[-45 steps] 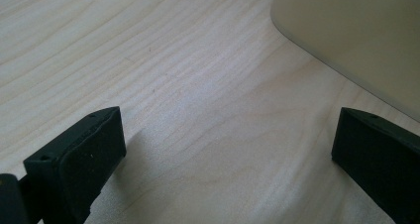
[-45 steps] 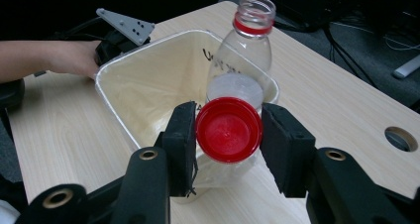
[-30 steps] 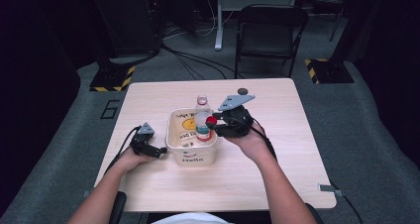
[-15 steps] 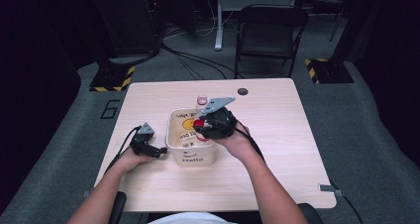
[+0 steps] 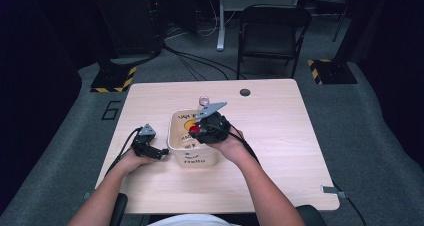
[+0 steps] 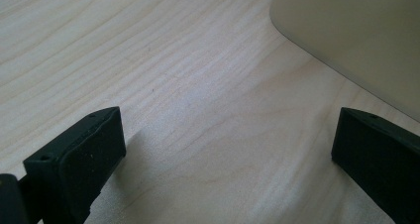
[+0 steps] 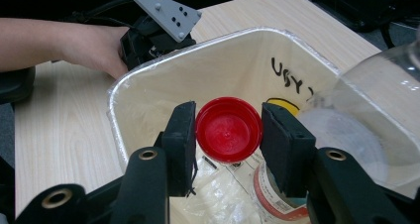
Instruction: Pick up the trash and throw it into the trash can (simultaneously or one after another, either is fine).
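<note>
A cream bin (image 5: pixel 192 156) marked "Hello" stands at the table's middle. My right gripper (image 5: pixel 197 131) hangs over its open top, shut on a red bottle cap (image 5: pixel 193 128). In the right gripper view the red cap (image 7: pixel 229 135) sits flat between the two pads, above the bin's inside (image 7: pixel 163 95). A bottle with a red-edged label (image 7: pixel 275 196) lies on the bin's floor. A clear plastic bottle (image 7: pixel 369 110) shows close at the right. My left gripper (image 5: pixel 159 152) rests on the table against the bin's left side, its jaws open and empty (image 6: pixel 228 140).
The clear bottle (image 5: pixel 203 100) stands just behind the bin. The wooden table (image 5: pixel 280 151) has a round cable hole (image 5: pixel 244 92) near its far edge. The bin's wall (image 6: pixel 346 35) lies close to the left gripper's right jaw. A chair (image 5: pixel 272 31) stands beyond the table.
My right gripper has carried the red cap leftward, from beside the bin's right rim to over the bin's opening. The left gripper has stayed put.
</note>
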